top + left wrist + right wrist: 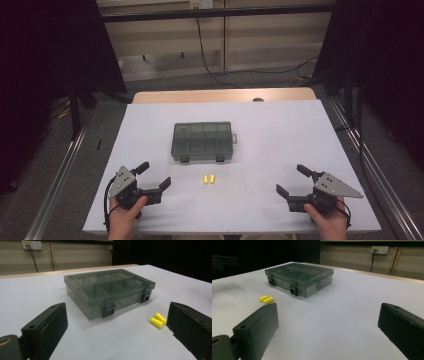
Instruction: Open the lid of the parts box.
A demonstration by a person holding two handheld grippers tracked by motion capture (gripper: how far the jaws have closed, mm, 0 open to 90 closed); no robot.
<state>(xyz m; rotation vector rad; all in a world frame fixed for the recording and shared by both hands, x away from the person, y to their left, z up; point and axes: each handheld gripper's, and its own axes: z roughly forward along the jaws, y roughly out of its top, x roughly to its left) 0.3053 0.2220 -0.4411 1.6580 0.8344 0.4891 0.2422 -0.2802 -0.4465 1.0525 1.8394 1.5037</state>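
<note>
A smoky transparent compartment box [203, 141] lies closed in the middle of the white table [280, 130], its two latches facing me. Two yellow earplugs [209, 179] lie side by side just in front of it. My left gripper [153, 178] rests at the near left, jaws wide open and empty, aimed at the box [107, 292] with the earplugs [157, 320] near its right jaw. My right gripper [294, 181] rests at the near right, also open and empty; its view has the box [299, 278] and the earplugs [266, 299] to the left.
Dark curtains [45, 45] hang at both sides. Metal rails [60, 175] run along the table's left and right edges. A cable [210, 65] trails down the far wall to the floor, and wall sockets [380, 249] sit behind the table.
</note>
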